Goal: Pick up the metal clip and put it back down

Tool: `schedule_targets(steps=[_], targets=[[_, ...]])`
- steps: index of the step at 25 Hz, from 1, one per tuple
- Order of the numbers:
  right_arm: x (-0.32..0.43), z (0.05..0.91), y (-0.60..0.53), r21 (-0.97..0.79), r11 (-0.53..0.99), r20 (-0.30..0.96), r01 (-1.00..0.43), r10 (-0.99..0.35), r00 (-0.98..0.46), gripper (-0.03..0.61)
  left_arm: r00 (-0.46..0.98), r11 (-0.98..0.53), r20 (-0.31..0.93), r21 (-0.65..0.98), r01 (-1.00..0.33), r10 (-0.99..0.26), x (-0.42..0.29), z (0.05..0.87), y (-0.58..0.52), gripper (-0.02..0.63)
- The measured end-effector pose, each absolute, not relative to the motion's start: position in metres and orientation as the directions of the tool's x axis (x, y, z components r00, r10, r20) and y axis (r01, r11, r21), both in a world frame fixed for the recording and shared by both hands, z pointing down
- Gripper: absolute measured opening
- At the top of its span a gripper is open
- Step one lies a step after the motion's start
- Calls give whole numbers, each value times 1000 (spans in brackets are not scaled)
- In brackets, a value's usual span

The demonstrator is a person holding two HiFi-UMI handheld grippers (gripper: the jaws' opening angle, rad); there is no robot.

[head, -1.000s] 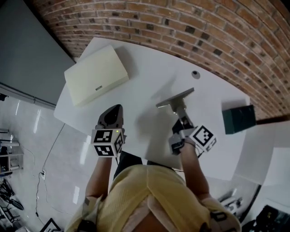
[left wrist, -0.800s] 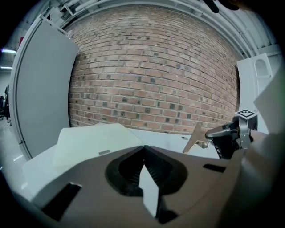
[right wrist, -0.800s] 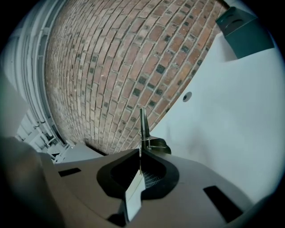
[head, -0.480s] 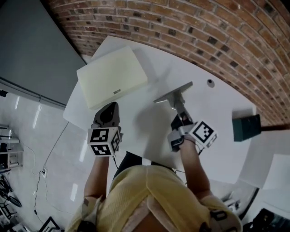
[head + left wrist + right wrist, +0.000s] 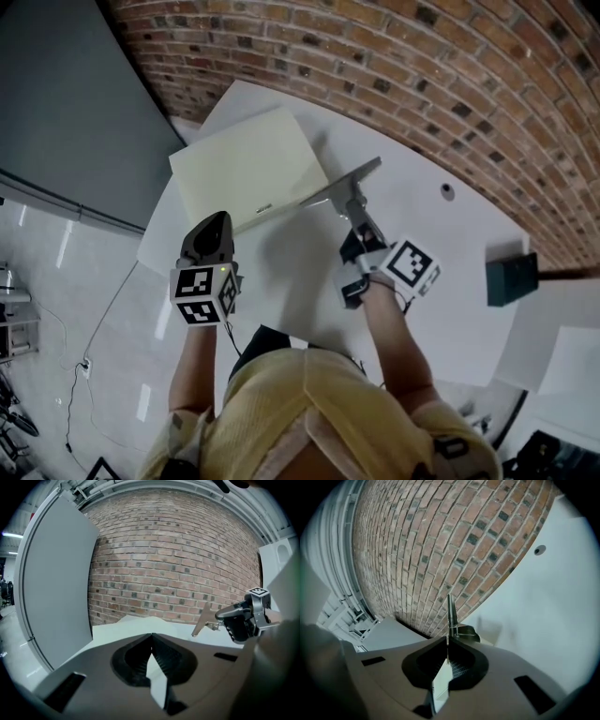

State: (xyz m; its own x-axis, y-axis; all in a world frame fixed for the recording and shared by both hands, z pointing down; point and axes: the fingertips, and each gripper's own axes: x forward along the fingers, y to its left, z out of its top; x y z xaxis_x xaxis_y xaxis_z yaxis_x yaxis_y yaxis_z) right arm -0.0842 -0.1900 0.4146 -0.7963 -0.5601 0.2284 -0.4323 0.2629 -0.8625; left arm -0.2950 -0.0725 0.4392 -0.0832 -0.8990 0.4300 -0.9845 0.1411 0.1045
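A white table [image 5: 441, 272] stands against a curved brick wall [image 5: 422, 66], with a grey panel [image 5: 66, 112] to its left. The right gripper [image 5: 356, 217] has its jaws pressed together on the metal clip [image 5: 342, 183], pinching the clip's near end. The flat plate juts out beyond the tips and is held up off the tabletop. In the right gripper view the metal clip [image 5: 451, 616] stands edge-on and upright straight out of the closed tips of the right gripper [image 5: 447, 641], with brick wall behind it. In the head view the plate's left end overlaps the near right corner of a flat cream box [image 5: 248, 178] lying on the far left part of the table. The left gripper [image 5: 217, 220] hovers at the table's near left edge, well apart from the clip. Its jaws meet at the tips with nothing between them [image 5: 151, 635]. Further right on the table are a small round hole [image 5: 447, 190] and, at the right edge, a dark green box [image 5: 511, 278].
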Motion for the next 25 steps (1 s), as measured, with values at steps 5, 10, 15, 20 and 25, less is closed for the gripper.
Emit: schedule_targets(steps=[5,10,15,20,25], targets=[[-122,417,-203,-862,273,228,-428,-545,-807,6,-80,138,425,108,-985,-902,-323,442,-86,3],[-152,424,-215,-859,266,245,-438,-537,-807,6,-84,134,422,90,-987,-903,-344,444,-95,3],[-184,429,-224,-860,269,247,-434,-525,-814,6,-89,145,424,102,-984,-902,-364,450,-101,3],[-209,435,-232,-860,266,257,-435,-510,-821,6,-102,156,415,97,-983,-904,-382,451,-108,3],[-235,441,-236,-870,251,258,-424,-501,-826,6,-117,173,415,100,-980,-902,-401,454,-110,3]])
